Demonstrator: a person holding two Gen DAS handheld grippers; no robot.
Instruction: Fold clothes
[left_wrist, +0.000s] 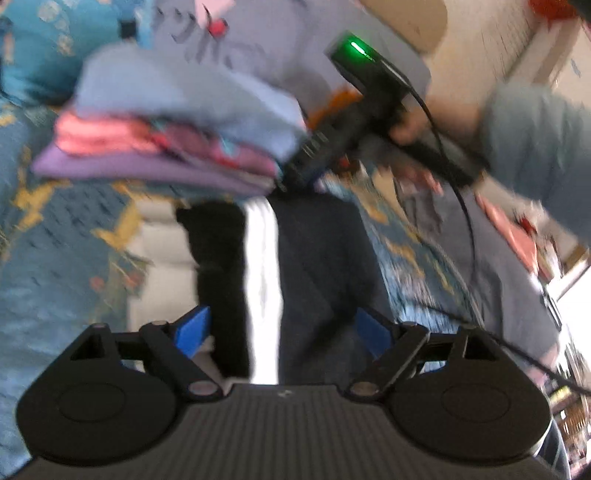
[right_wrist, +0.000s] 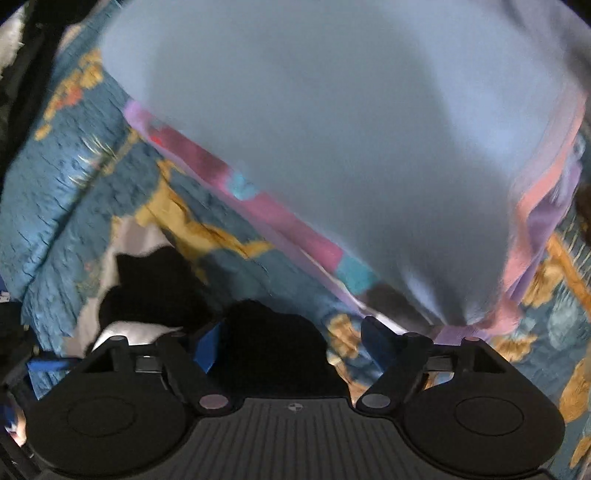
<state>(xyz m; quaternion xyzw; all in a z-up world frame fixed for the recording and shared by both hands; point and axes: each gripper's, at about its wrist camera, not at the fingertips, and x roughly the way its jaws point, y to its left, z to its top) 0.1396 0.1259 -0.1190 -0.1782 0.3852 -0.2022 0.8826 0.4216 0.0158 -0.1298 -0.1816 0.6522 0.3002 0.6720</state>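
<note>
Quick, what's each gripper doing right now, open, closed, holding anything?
Left gripper: open, nothing gripped; dark garment with a white stripe lies beyond its fingers.
Right gripper: open, nothing gripped, beside the folded stack.

dark lettering on the pale garment (left_wrist: 221, 48) is too blurred to read (motion smear).

The right gripper (right_wrist: 291, 345) points down over a stack of folded clothes (right_wrist: 332, 147), its blue fingers (right_wrist: 208, 347) spread apart with nothing pressed between them. The top piece is pale blue, with pink, purple and teal layers showing at the edges beneath (all blurred). The stack lies on a blue bedspread (right_wrist: 74, 192) with gold patterns, and a dark garment (right_wrist: 273, 332) sits just below the fingers.
</note>
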